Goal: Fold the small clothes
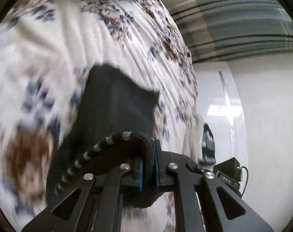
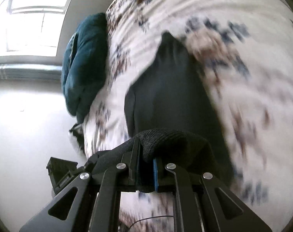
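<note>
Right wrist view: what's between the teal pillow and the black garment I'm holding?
In the right wrist view, only floral bedspread lies between the teal pillow and the black garment; nothing else rests there.

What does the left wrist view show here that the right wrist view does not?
Only the left wrist view shows the grey-striped hem of the black garment and a striped curtain. Only the right wrist view shows a bright window and most of the teal pillow. Both show a gripper, left and right, shut on the black garment over the floral bedsheet.
</note>
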Demonstrator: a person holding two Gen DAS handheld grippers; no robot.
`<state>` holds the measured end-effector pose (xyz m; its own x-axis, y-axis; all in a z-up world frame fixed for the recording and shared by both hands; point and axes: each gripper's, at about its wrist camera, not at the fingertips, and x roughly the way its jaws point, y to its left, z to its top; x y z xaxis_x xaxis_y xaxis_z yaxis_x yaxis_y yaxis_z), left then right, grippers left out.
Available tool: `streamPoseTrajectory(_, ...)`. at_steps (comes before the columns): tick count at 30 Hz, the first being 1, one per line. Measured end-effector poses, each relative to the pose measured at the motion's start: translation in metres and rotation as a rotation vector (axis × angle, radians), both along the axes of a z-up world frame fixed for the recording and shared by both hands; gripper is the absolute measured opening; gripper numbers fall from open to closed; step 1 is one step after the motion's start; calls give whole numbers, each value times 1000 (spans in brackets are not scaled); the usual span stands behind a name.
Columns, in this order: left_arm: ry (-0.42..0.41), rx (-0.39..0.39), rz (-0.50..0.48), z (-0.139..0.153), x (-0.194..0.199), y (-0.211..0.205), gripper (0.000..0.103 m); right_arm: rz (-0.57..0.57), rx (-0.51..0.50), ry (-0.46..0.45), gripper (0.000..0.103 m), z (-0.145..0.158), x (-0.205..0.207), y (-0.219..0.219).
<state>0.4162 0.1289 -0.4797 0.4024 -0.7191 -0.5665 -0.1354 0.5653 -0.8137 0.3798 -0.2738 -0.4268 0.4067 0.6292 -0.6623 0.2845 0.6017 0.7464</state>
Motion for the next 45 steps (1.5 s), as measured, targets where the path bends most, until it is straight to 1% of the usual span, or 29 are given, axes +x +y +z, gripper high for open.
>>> streamPoseTrajectory(4,22,-24,33,-32,74,0,8,-13,-52,6,11,-17,82,0)
streamPoseTrajectory(6,38,-9,-4,-47,108,-6,10,-36,-75,19,11,-33,124,-4)
streamPoseTrajectory(8,72,-8,-28,-62,137,-12,19,-67,-59,54,14,-49,156,-12)
streamPoseTrajectory(9,63,-25,-27,-65,148,-10,27,-82,-28,79,18,-59,170,-16)
streamPoseTrajectory(10,47,-41,-24,-64,154,-8,42,-100,4,93,19,-68,181,-21)
streamPoseTrajectory(11,35,-67,-22,-62,156,-5,51,-111,50,82,25,-73,189,-26)
streamPoseTrajectory(12,20,-90,-12,-59,155,0,65,-116,77,70,46,-74,191,-30)
streamPoseTrajectory(14,-18,-83,15,-50,148,10,66,-129,73,40,62,-67,191,-40)
streamPoseTrajectory(15,-37,-40,7,-46,147,10,66,-121,55,21,62,-62,188,-43)
streamPoseTrajectory(19,-75,283,-134,-47,155,-18,66,5,-151,33,62,-63,180,-40)
streamPoseTrajectory(20,-59,360,-173,-55,161,-30,66,48,-206,56,62,-72,181,-35)
streamPoseTrajectory(21,-52,389,-198,-61,164,-37,63,76,-231,70,62,-78,182,-30)
streamPoseTrajectory(22,-43,424,-220,-68,169,-45,47,112,-240,82,62,-88,184,-24)
streamPoseTrajectory(23,-38,453,-233,-74,172,-50,24,130,-241,87,56,-94,185,-21)
streamPoseTrajectory(24,-26,474,-233,-79,174,-51,7,143,-243,84,39,-99,187,-17)
streamPoseTrajectory(25,-25,465,-219,-80,175,-48,7,160,-256,73,26,-102,191,-12)
streamPoseTrajectory(26,-26,434,-179,-77,174,-40,7,166,-279,75,7,-104,194,-10)
streamPoseTrajectory(28,-26,382,-131,-71,169,-26,6,159,-293,45,7,-99,194,-8)
streamPoseTrajectory(30,-28,372,-100,-66,165,-14,6,151,-306,7,6,-87,193,-8)
streamPoseTrajectory(32,12,357,-71,-76,172,-4,6,150,-303,-6,6,-84,196,-9)
streamPoseTrajectory(34,68,323,-97,-95,184,-1,8,159,-313,9,6,-87,202,-9)
streamPoseTrajectory(36,105,368,-155,-109,193,-5,11,156,-346,58,6,-101,210,-9)
streamPoseTrajectory(38,115,368,-190,-111,192,-5,16,168,-365,113,6,-116,218,-6)
streamPoseTrajectory(40,113,358,-199,-100,188,-1,30,181,-347,144,8,-123,222,-5)
streamPoseTrajectory(41,109,333,-203,-91,183,1,39,178,-323,156,14,-122,222,-8)
streamPoseTrajectory(42,95,296,-204,-81,177,3,58,176,-295,173,25,-121,220,-12)
streamPoseTrajectory(43,55,202,-203,-67,163,7,64,178,-265,177,33,-117,216,-16)
streamPoseTrajectory(44,25,127,-195,-57,152,10,65,189,-227,169,51,-112,210,-20)
streamPoseTrajectory(45,2,83,-182,-49,138,13,67,207,-201,158,64,-107,201,-25)
